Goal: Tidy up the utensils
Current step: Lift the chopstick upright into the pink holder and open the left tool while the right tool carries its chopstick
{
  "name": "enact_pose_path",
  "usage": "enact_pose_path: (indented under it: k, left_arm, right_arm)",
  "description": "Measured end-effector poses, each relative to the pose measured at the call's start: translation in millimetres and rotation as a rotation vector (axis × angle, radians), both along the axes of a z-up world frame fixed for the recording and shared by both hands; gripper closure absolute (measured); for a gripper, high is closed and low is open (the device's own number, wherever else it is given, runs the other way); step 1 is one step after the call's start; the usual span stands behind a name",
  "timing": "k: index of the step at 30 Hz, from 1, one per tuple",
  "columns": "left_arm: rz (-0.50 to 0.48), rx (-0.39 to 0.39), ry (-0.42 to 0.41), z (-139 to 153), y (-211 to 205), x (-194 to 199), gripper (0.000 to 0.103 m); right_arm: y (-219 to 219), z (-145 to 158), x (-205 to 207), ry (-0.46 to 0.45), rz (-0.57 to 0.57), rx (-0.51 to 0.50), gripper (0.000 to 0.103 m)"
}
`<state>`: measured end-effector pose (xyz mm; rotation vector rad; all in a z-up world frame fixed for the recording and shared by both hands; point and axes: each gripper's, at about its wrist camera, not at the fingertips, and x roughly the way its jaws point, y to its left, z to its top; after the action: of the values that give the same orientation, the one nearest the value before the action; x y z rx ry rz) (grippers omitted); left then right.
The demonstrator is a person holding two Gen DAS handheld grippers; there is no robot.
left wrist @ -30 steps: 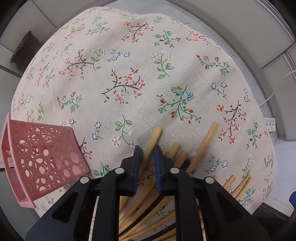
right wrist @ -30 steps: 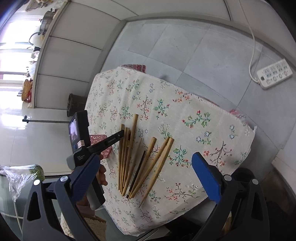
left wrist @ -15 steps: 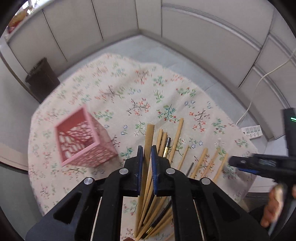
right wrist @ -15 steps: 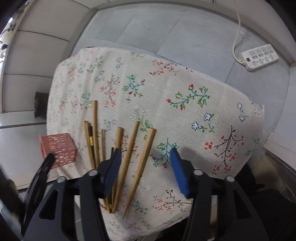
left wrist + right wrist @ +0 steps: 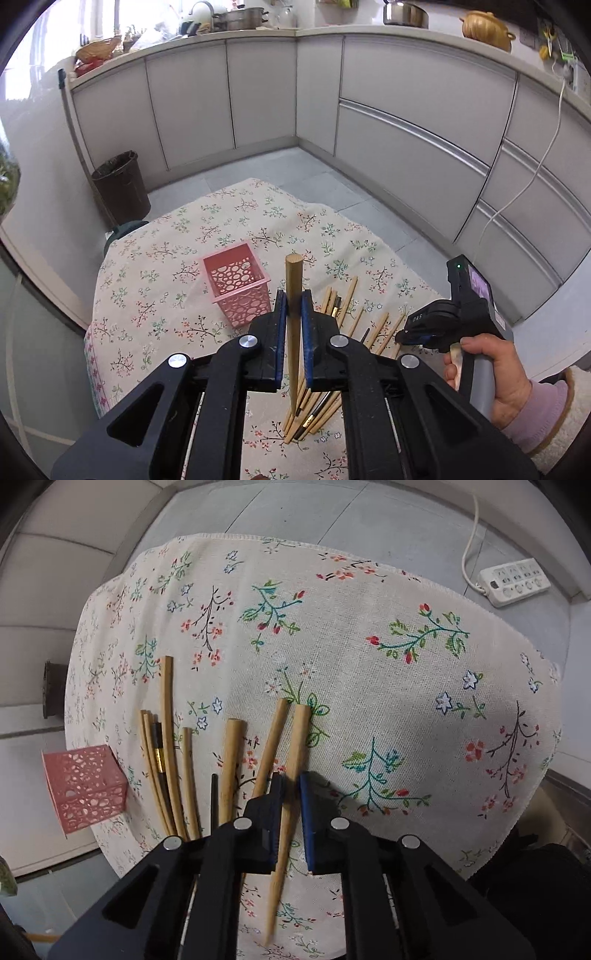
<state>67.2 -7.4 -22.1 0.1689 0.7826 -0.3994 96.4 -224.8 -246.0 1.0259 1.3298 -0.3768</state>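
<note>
Progress: pink basket [image 5: 236,284] empty; left tongs [image 5: 294,325] clamp one chopstick [image 5: 293,295] lifted beside it; right tongs [image 5: 291,808] pinch another chopstick [image 5: 295,746]; remaining chopsticks [image 5: 173,760] lie near the basket.

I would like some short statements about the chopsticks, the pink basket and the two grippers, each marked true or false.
1. The left gripper is closed on a light wooden chopstick. True.
2. The pink perforated plastic basket already holds several chopsticks. False: it looks empty, and the other chopsticks lie on the floral tablecloth.
3. The right gripper stands wide open above the cloth. False: its blue pads are closed on a tapered wooden chopstick.
4. The basket stands upright on the tablecloth. True.
5. A white power strip lies on the tablecloth. False: it lies on the grey floor beyond the table.
</note>
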Motion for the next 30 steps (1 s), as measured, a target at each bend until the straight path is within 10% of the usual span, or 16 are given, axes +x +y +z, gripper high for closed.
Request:
enact_pose_path:
  k: [6, 19, 30]
  left_arm:
    - [0.048, -0.059, -0.003, 6, 21, -7, 0.096]
    - [0.163, -0.153, -0.052, 31, 50, -24, 0.096]
    - [0.229, -0.204, -0.181, 93, 50, 19, 0.096]
  right_arm:
    - [4, 18, -13, -0.104, 0.028, 0.001, 0.095]
    - [59, 168, -49, -0.52, 0.344, -0.194, 0.095]
    - [60, 299, -20, -0.773, 0.364, -0.271, 0.095]
